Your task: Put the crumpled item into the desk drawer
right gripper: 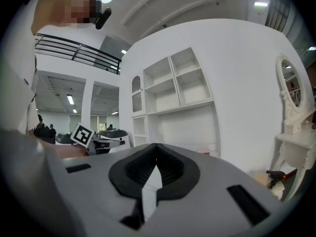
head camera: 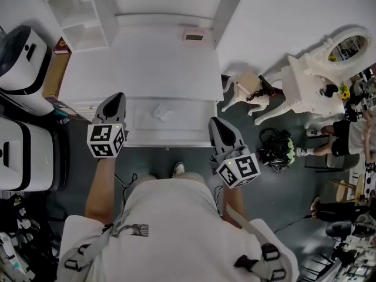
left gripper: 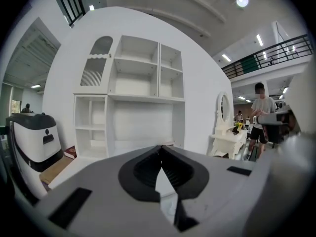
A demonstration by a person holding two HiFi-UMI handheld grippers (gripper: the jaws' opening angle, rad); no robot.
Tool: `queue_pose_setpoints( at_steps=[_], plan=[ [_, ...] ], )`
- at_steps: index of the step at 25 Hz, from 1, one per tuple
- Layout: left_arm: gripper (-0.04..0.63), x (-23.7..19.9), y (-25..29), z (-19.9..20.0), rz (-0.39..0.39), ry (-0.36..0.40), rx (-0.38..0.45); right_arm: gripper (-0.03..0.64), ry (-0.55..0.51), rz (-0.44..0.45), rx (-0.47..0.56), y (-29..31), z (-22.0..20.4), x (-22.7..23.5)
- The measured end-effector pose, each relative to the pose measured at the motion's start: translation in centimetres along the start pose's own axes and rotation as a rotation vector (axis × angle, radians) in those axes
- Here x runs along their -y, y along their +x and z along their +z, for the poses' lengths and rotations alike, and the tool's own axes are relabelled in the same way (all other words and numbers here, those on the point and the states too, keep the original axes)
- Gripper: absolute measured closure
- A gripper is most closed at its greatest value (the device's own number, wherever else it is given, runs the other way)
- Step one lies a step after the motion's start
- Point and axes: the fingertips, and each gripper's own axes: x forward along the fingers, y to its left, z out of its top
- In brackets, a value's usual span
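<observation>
A white shelf unit with open cubbies stands against a white wall. To its right is an ornate white dressing table with an oval mirror, and to its left a white-and-black machine. The floor before it is dark grey. Strip lights and a black railing show high to its right.

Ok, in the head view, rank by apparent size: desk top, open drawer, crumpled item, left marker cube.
1. desk top
2. open drawer
3. left marker cube, though it sits nearer the camera, which inflates it
4. crumpled item, inside the drawer
</observation>
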Motion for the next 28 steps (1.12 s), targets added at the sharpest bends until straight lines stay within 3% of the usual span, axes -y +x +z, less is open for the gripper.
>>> queue_pose_setpoints(
  at_steps=[8, 18, 28],
  plan=[
    [0.58, -0.4, -3.9, 6.9, 0.053, 0.002, 0.165, 0.607, 0.005, -0.057, 0.035, -0.3, 1.4, 4.2],
    [0.58, -1.6, -9.1, 11.0, 0.142, 0.012, 0.313, 0.607, 0.005, -0.107, 0.068, -0.1, 3.1, 7.6],
    [0.58, -4.1, -13.4, 11.6, 0.289, -0.001, 0.353, 0.607, -0.015, -0.062, 0.094, 1.7, 4.5, 7.3]
  ],
)
